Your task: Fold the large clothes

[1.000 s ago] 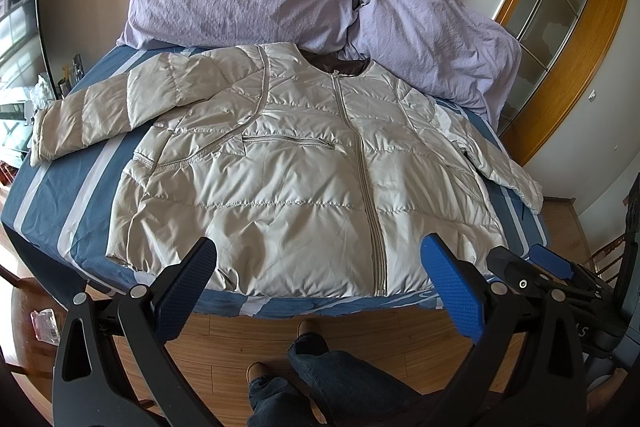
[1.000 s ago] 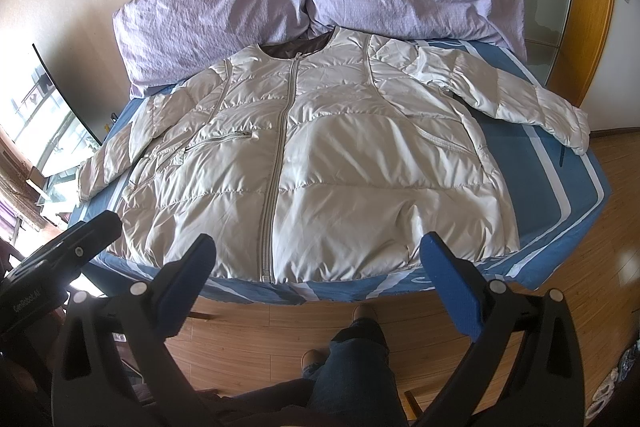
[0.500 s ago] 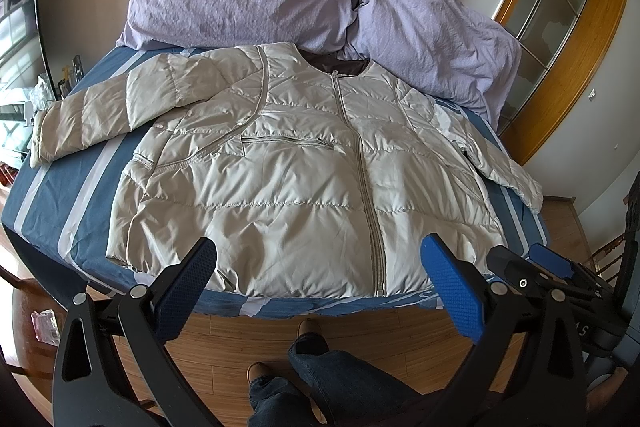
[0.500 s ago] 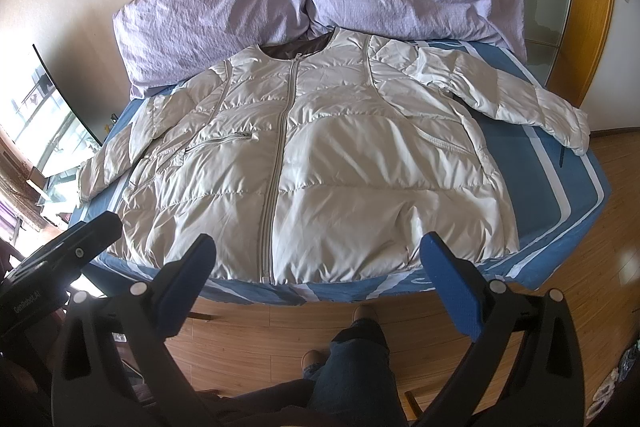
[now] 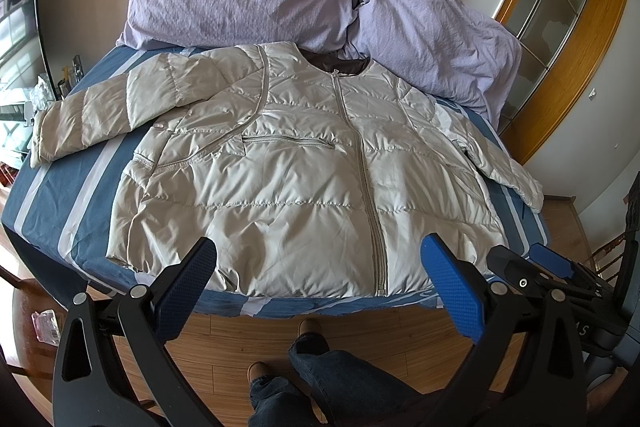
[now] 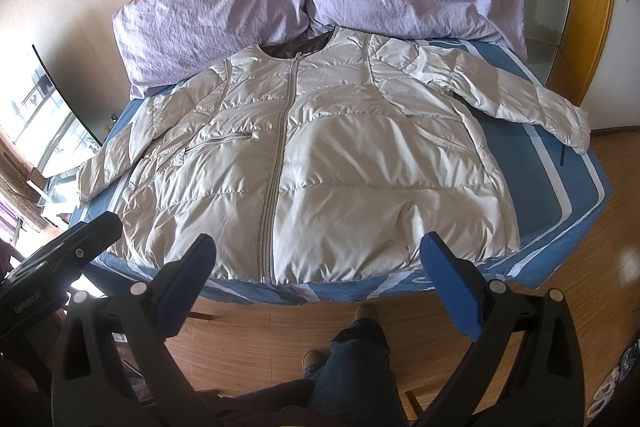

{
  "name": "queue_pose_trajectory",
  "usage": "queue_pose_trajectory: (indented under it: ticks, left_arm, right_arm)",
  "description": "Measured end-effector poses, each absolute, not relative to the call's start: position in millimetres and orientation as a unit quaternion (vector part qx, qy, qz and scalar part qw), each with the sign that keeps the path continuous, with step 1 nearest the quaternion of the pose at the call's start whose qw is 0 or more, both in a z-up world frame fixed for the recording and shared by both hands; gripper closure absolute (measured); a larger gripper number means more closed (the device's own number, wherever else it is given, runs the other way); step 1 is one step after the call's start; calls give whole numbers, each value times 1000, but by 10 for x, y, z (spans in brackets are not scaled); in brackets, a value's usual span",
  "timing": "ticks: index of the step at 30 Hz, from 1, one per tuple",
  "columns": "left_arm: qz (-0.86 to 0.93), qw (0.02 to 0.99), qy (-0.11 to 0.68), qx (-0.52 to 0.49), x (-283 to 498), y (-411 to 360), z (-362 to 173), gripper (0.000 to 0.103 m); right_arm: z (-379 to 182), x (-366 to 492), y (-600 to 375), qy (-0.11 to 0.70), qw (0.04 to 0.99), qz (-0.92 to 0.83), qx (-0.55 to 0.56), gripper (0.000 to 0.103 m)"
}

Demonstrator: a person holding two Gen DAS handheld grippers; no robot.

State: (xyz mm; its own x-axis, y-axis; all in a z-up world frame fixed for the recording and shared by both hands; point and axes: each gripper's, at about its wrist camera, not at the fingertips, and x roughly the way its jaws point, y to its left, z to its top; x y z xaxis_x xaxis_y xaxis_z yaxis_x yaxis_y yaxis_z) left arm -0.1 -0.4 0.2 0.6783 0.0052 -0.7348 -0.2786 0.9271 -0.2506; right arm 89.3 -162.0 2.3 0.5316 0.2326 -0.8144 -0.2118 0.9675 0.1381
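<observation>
Puffer jacket point(image 5: 304, 183) spread flat, zipped, on the bed point(image 5: 60, 195) for folding; left claw point(image 5: 320, 291) and right claw point(image 6: 318, 287) released, clear of it

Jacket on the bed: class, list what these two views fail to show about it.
- Jacket back panel: both views, pressed against the bed.
- Lining: only a dark strip at the collar.
- Hem centre: right wrist view, partly behind the open right gripper.

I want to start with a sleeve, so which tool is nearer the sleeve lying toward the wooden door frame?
Right. The right tool hangs off the hem on that sleeve's side; the left tool is farther away.
</observation>
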Motion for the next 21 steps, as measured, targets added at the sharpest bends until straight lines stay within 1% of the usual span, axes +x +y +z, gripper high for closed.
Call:
queue_pose_trajectory:
  ticks: [21]
  left_arm:
    - [79,899,394,-174,0,-5,2,1]
  right_arm:
    - [17,908,-1583,467,875,127,12,2]
